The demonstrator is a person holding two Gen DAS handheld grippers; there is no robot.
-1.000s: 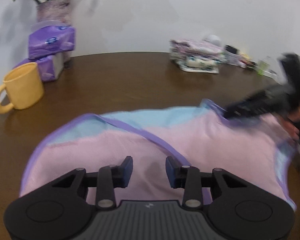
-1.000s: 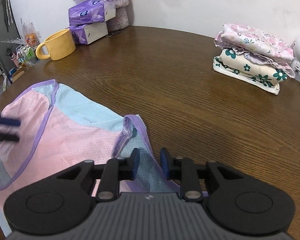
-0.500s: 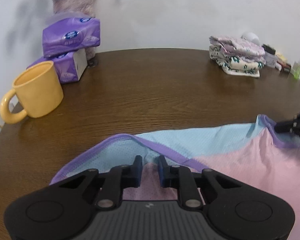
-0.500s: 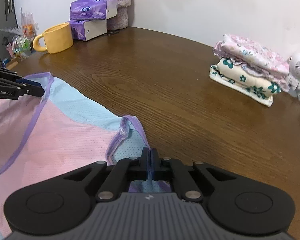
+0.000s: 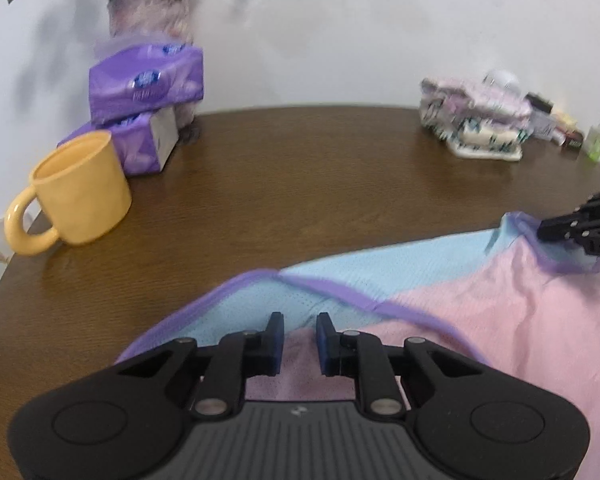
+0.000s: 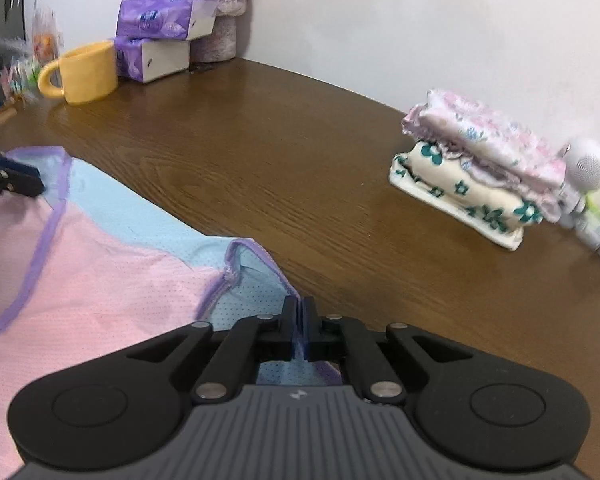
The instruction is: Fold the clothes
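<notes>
A brown wooden table (image 5: 300, 184) stood against a white wall, with a pink, blue and purple-trimmed garment (image 5: 480, 312) spread over its near edge.

Nearest the left gripper (image 5: 299, 342), the jaws stood a narrow gap apart with the garment's pink and blue cloth lying in that gap; whether the pads pressed it could not be told. Just ahead of those jaws ran the purple trim, and beyond it bare wood. Farther ahead and to their left sat a yellow mug (image 5: 76, 196), and behind it two purple tissue packs (image 5: 148, 88) stacked before a vase (image 5: 148, 12) of flowers. Far ahead to the right lay a stack of folded clothes (image 5: 476, 124).

The right gripper (image 6: 299, 330) had its jaws pinched together on a purple-edged blue corner of the garment (image 6: 100, 280), the rest of the cloth spreading away to the left of the jaws. Ahead to the right, well apart, sat the folded clothes (image 6: 480, 176), a small white round device (image 6: 586, 164) just beside them. Far ahead to the left stood the mug (image 6: 86, 72) and tissue packs (image 6: 156, 36).
</notes>
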